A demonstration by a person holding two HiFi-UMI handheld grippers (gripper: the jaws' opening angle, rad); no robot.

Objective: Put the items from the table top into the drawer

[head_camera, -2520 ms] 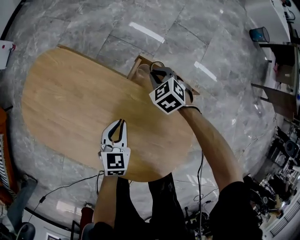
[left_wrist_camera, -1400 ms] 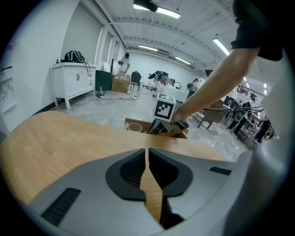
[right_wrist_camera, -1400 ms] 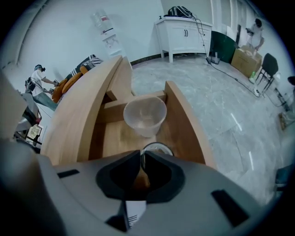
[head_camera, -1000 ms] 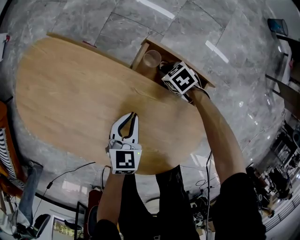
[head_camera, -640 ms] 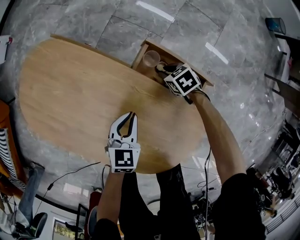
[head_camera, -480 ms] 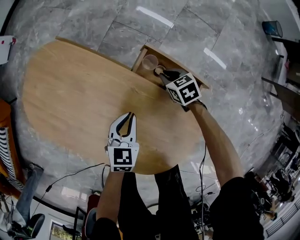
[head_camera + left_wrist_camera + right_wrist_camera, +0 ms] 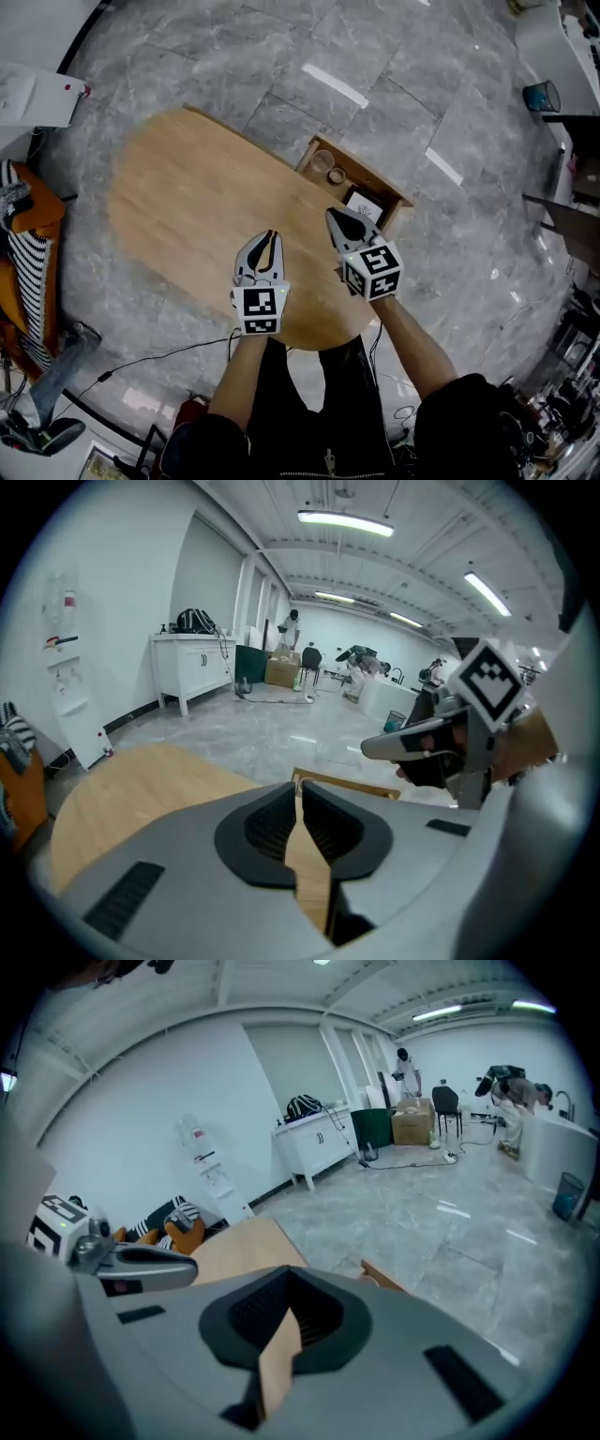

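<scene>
An oval wooden table [image 7: 187, 192] carries no loose items. At its far right edge a wooden drawer [image 7: 397, 196] stands pulled out. Inside it are a clear cup [image 7: 323, 161], a small round piece [image 7: 337, 175] and a white card [image 7: 364, 206]. My left gripper [image 7: 271, 233] hovers over the table's near part, shut, with nothing in it. Beside it, my right gripper [image 7: 330, 213] is shut and empty, its tips short of the drawer. The left gripper view has shut jaws [image 7: 298, 789] pointing at the drawer [image 7: 349, 783]. Shut jaws [image 7: 289, 1312] also fill the right gripper view.
Grey marble floor surrounds the table. An orange and striped heap [image 7: 21, 230] lies at the left, with a white cabinet [image 7: 37, 94] behind it. A blue bin [image 7: 539, 95] and shelves stand far right. A cable [image 7: 141, 361] runs across the floor near the person's legs.
My right gripper has drawn back out of the drawer to the table's near side, next to the left gripper. The head has pulled back. The left gripper stays shut.
</scene>
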